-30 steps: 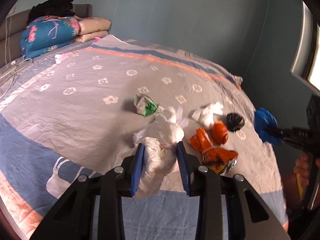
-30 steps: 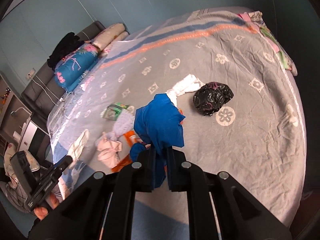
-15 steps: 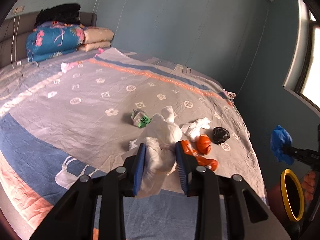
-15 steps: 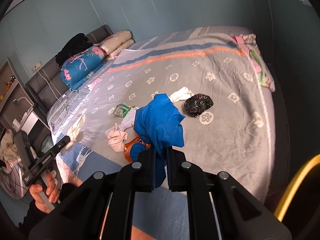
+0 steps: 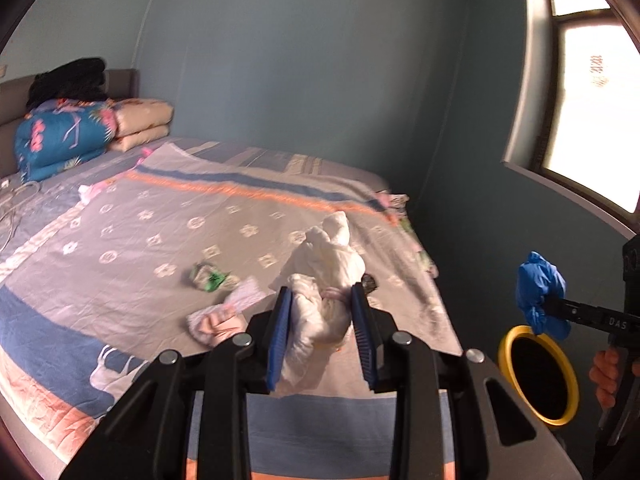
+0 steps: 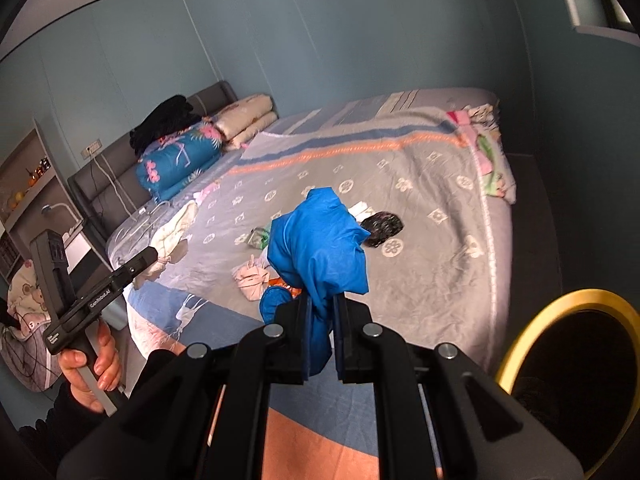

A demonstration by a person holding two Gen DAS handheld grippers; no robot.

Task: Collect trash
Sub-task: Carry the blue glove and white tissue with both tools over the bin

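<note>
My left gripper (image 5: pixel 322 334) is shut on a white knotted plastic bag (image 5: pixel 326 276) and holds it above the bed's near edge. My right gripper (image 6: pixel 320 334) is shut on a crumpled blue bag (image 6: pixel 318 246), held in the air beside the bed; the blue bag also shows in the left wrist view (image 5: pixel 540 292). A yellow-rimmed bin (image 5: pixel 538 376) stands on the floor just below the blue bag, and shows at lower right in the right wrist view (image 6: pixel 568 352). On the bed lie a green wrapper (image 5: pixel 208 278), a pink-white bundle (image 5: pixel 218 318), a black bag (image 6: pixel 382 228) and orange trash (image 6: pixel 286 282).
The bed (image 5: pixel 160 216) has a grey patterned cover. Folded quilts and pillows (image 5: pixel 68 136) are stacked by the headboard. A window (image 5: pixel 592 120) is at the right. A shelf and lamp (image 6: pixel 36 192) stand by the bed's head.
Both grippers have pulled back and risen away from the bed with their bags. The yellow-rimmed bin has come closer into view below the blue bag.
</note>
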